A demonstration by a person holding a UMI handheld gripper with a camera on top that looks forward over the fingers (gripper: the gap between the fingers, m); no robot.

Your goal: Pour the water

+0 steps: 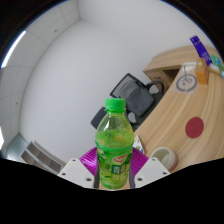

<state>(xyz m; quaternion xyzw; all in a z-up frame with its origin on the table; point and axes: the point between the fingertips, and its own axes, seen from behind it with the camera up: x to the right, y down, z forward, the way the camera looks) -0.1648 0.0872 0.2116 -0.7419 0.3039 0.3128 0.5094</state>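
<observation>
A green plastic bottle (114, 145) with a green cap and a green label stands upright between my fingers. Both purple pads (90, 160) press against its lower sides, so my gripper (113, 168) is shut on the bottle. The bottle looks lifted above the floor and the table. A small white cup (160, 156) sits just right of the bottle, low and beyond the right finger.
A curved wooden table (185, 105) lies to the right, with a dark red round mat (194, 126), a white item and small coloured things at its far end. A black office chair (133, 95) stands behind the bottle. A white wall fills the background.
</observation>
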